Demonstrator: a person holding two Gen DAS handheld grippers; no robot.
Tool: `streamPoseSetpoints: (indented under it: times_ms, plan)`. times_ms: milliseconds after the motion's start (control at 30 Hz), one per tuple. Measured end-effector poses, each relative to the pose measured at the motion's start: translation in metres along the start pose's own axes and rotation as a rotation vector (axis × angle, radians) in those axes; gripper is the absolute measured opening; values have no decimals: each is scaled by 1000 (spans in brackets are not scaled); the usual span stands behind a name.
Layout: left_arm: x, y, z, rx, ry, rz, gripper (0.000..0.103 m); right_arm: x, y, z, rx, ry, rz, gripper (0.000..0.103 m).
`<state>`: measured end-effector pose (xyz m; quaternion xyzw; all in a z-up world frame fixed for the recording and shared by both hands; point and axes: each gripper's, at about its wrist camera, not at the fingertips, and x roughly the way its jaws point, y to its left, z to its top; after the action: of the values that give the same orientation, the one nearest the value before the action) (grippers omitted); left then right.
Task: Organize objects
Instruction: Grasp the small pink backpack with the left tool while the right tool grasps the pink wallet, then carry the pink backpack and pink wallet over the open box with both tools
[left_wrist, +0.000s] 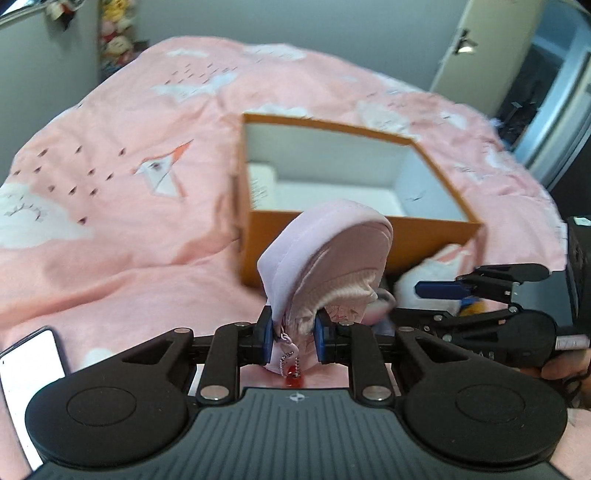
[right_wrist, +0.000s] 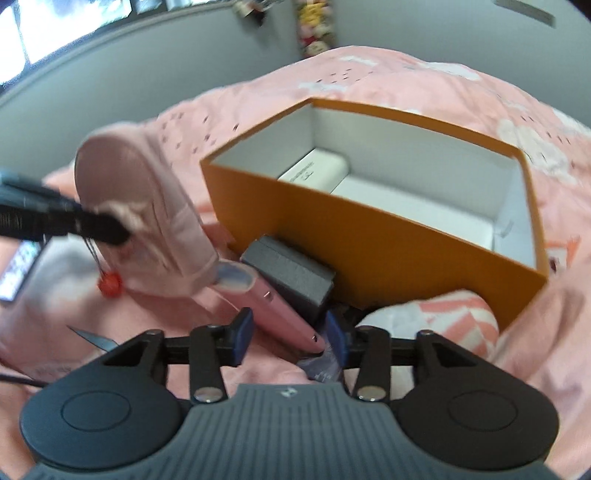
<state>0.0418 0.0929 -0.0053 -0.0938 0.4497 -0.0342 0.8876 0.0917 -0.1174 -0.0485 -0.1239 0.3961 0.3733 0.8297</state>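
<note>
- Left gripper (left_wrist: 293, 341): at lower centre of its view, clamped on a pale pink pouch (left_wrist: 325, 258); a red bead (left_wrist: 293, 380) dangles from its chain.
- Right gripper (right_wrist: 290, 334): jaws apart, a pink device (right_wrist: 273, 306) between them; contact cannot be told.
- Orange box (right_wrist: 388, 251): centre frame, on pink bedding (left_wrist: 129, 147), holding a white item (right_wrist: 314, 171).
- Black block (right_wrist: 295, 277): touching the box's near wall.

We are finding nothing we can actually read. The white box (right_wrist: 316, 173) lying inside the orange box (right_wrist: 369, 240), near the middle of the right wrist frame, is carrying a line of dark print, but it is blurring too much to make out.
</note>
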Motion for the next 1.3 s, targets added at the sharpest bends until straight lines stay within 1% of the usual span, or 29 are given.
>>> streamPoseSetpoints:
  times_ms: [67,167,233,267,433,633,667,733,767,800,867,933,1033,1133,1233,1300]
  plan:
    - [7,2,0,-12,7,22,24,13,2,2,-39,35,0,51]
    - [14,7,-3,-30,-9,49,26,34,0,1,-55,94,14,50]
    - [18,11,-3,-46,-21,52,27,40,0,-1,-49,95,29,45]
    - [21,13,-4,-56,-23,55,28,42,1,-2,-54,96,39,40]
    - [30,22,-2,-123,-68,65,32,50,3,3,-99,82,40,41]
    - [35,32,1,-205,-94,60,36,56,1,7,-98,90,69,41]
    - [36,34,1,-215,-95,56,35,57,1,7,-98,90,72,33]
    - [36,35,1,-226,-99,49,31,57,3,6,-105,85,69,31]
    - [34,35,1,-223,-104,48,26,55,4,6,-112,82,69,28]
    - [31,35,1,-220,-110,46,24,52,5,6,-114,79,77,24]
    - [26,33,2,-211,-121,39,22,42,6,6,-108,66,98,21]
    - [19,31,3,-201,-132,26,20,33,6,8,-107,58,94,20]
    - [9,26,7,-172,-143,22,19,13,-1,14,-63,43,108,17]
    - [-2,24,13,-153,-140,-12,18,-6,-16,20,21,43,138,17]
    - [-12,20,24,-130,-132,-34,18,-24,-38,26,140,40,208,16]
    - [-15,17,34,-113,-121,-50,18,-28,-44,36,216,46,242,16]
